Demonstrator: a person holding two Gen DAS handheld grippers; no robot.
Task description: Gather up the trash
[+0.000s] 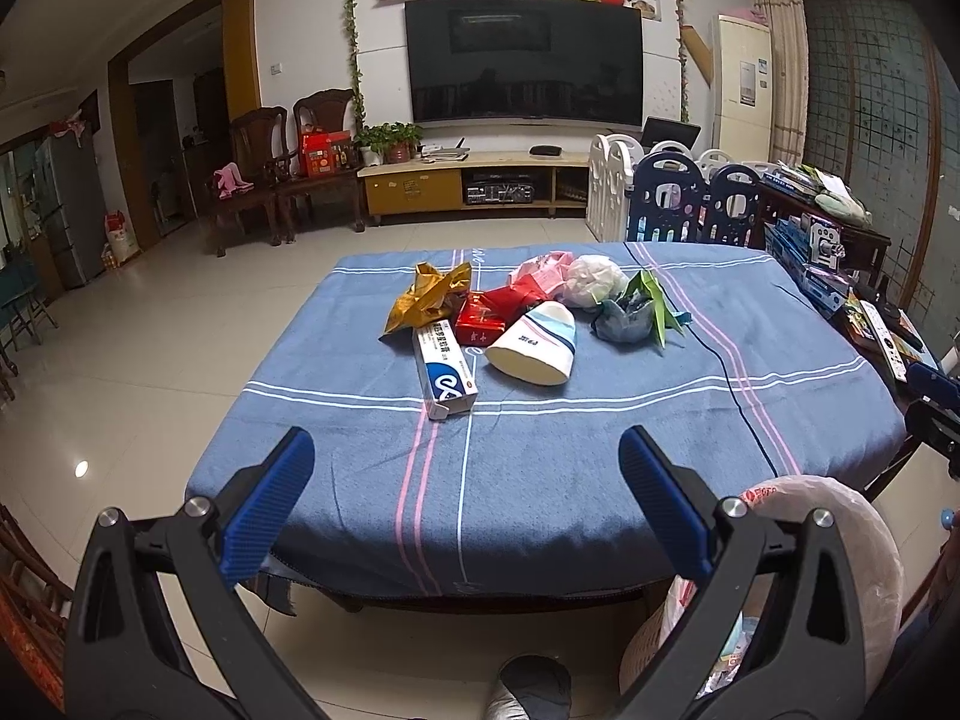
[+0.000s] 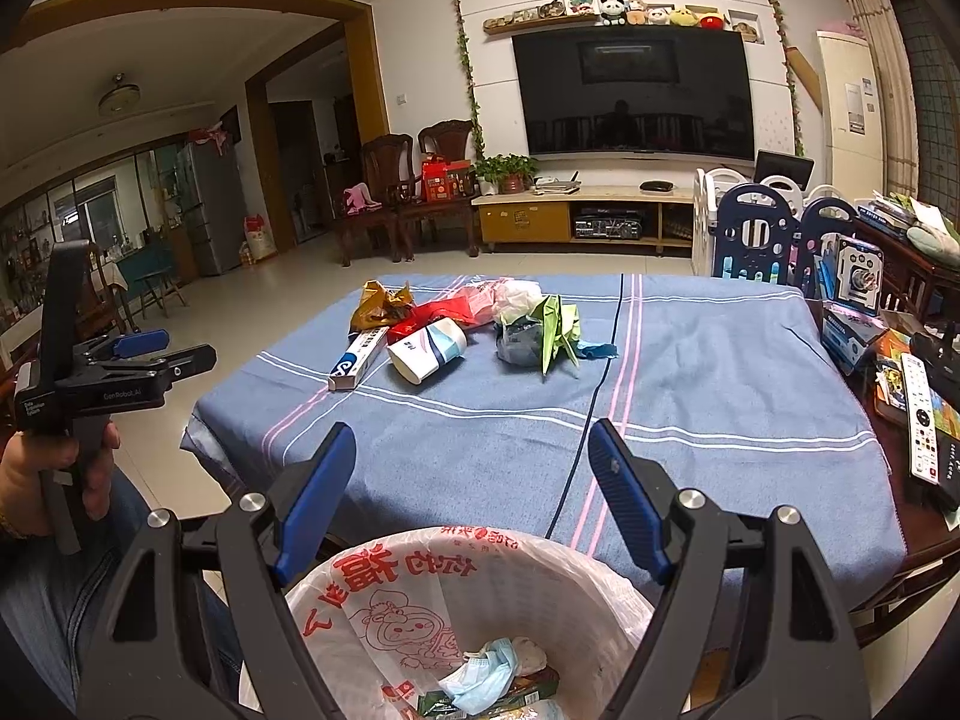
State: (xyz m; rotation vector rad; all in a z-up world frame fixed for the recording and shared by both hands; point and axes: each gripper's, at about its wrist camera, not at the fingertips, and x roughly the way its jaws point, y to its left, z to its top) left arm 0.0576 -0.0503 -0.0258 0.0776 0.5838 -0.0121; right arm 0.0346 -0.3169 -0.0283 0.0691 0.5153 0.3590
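Note:
A heap of trash lies on the blue tablecloth [image 1: 540,480]: a toothpaste box [image 1: 444,373], a paper cup [image 1: 534,345] on its side, a red packet [image 1: 480,321], a gold wrapper [image 1: 426,294], a white crumpled wad [image 1: 594,279] and green paper [image 1: 648,306]. My left gripper [image 1: 467,465] is open and empty above the near table edge. My right gripper [image 2: 471,468] is open and empty, above a bin lined with a white bag [image 2: 468,612] that holds a face mask [image 2: 486,675]. The heap also shows in the right wrist view [image 2: 444,330].
The bin [image 1: 828,546] stands at the table's near right corner. A side table with boxes and a remote [image 2: 921,420] is at the right. A dark cable [image 2: 600,372] runs across the cloth. Chairs, a TV stand and a playpen fence [image 1: 678,198] stand beyond.

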